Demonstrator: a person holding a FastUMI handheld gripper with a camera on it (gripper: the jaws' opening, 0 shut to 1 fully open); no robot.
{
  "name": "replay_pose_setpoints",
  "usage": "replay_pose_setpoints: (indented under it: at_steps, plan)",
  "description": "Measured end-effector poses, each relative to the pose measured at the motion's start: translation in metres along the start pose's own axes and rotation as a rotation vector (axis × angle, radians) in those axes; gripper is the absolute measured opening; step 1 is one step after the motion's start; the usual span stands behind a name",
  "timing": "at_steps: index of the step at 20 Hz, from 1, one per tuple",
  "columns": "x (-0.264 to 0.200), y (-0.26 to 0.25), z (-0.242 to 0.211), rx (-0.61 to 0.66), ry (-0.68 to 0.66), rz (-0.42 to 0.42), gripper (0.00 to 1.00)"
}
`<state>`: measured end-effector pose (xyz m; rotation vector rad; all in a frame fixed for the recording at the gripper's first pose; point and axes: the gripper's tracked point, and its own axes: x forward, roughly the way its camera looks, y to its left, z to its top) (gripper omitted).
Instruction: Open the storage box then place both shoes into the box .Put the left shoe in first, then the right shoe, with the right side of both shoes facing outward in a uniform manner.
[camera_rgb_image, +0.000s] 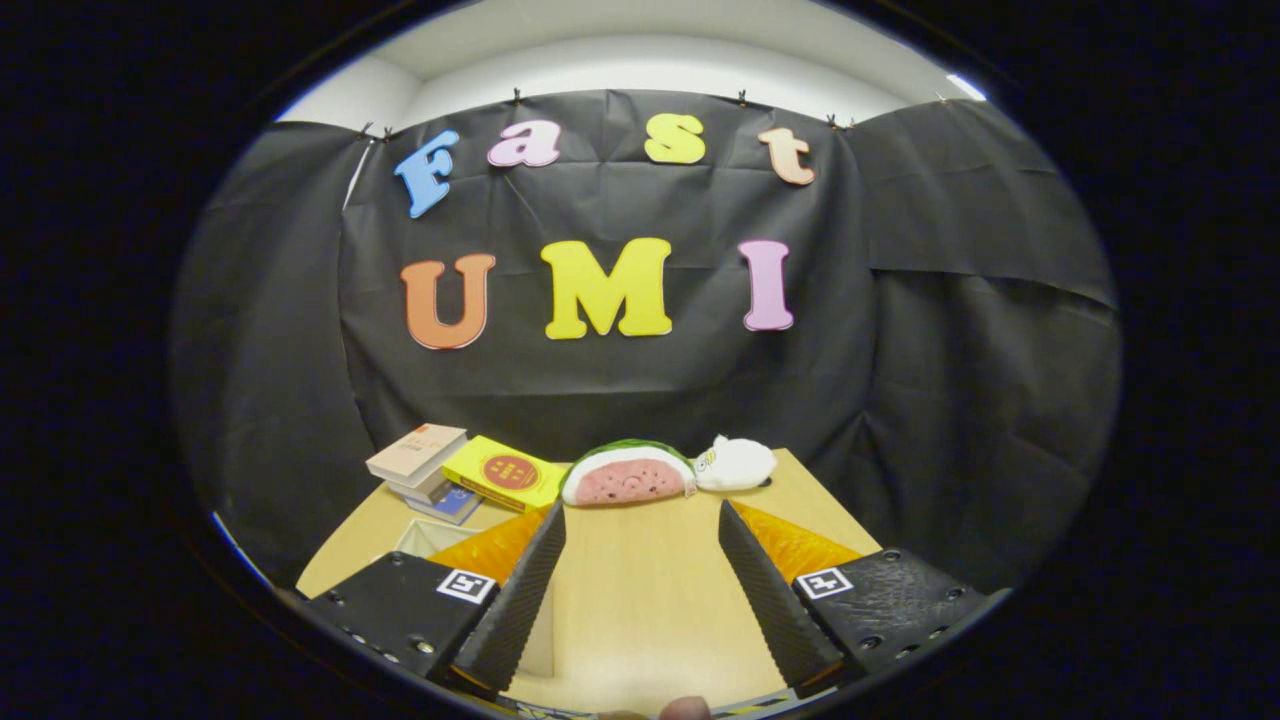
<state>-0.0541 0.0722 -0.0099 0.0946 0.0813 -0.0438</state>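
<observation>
Right now the hand-held gripper (640, 580) is hanging level above the pale wooden table (640, 620) with its two fingers spread wide apart, gripping nothing; bare tabletop is showing between them. Just behind the left finger, a pale box-like corner (425, 538) is peeking out at the near left of the table. I am guessing that may be the storage box, though too little of it is showing to be sure, and I cannot tell whether it is shut or open. As for the shoes, I am not making any out from where the camera is looking.

Beyond the fingers, at the far edge of the table, a plush watermelon slice with a green rind and pink flesh (628, 476) is lying on its side, touching a small white plush toy (735, 463) on its right. To the far left, a flat yellow box with a red round badge (505, 473) is leaning against a short stack of books topped by a tan one (418, 452).

To my eye the job is only starting: the opening of the box is the step in hand, and nothing suggests it is done. The next move is calling for the fingers to swing left and down toward that box and find its lid or flap.

Printing is showing on the tan book and the yellow box, but it is too small for me to read.
</observation>
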Motion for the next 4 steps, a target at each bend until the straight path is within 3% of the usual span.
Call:
replay_pose_setpoints:
  at_steps: [4]
  plan:
    - [0.0000, 0.0014, 0.0053, 0.016, -0.012, 0.014, 0.93]
